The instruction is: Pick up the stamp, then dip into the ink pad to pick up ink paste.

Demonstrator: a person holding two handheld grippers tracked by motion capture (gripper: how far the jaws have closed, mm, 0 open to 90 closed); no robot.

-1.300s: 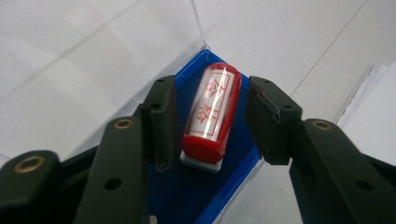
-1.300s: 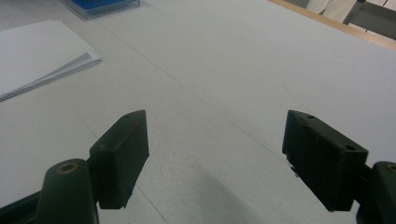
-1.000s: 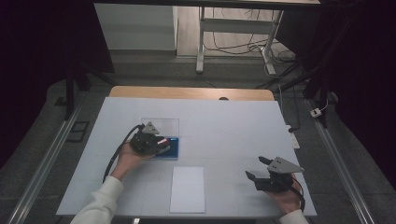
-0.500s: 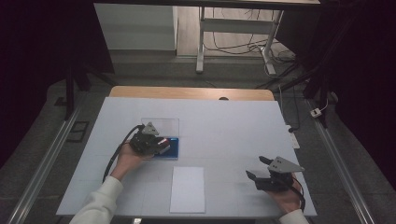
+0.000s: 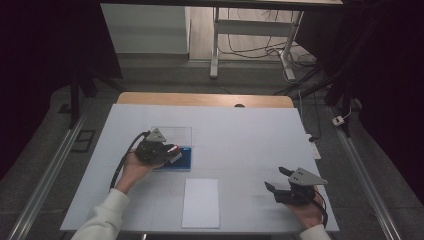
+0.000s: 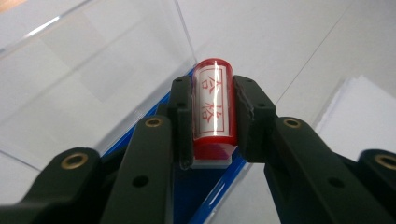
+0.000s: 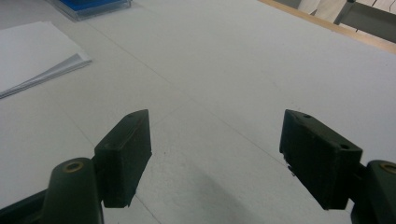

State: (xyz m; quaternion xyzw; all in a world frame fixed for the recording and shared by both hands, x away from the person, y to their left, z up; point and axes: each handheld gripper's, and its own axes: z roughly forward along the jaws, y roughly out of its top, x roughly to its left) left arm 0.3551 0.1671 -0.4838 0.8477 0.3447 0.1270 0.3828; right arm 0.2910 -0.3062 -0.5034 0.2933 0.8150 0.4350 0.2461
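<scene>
Squarely between left tool's [image 6: 212,116] jaws: stamp [image 6: 214,105]

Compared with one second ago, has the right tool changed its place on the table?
No. In the high view the right tool sits at the same spot relative to the paper stack, with its jaws open.

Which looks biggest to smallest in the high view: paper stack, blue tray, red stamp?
1. Paper stack, clearly the largest.
2. Blue tray, smaller, though the left gripper covers part of it, so its full extent is unsure.
3. Red stamp, a tiny spot held in that gripper.
</scene>
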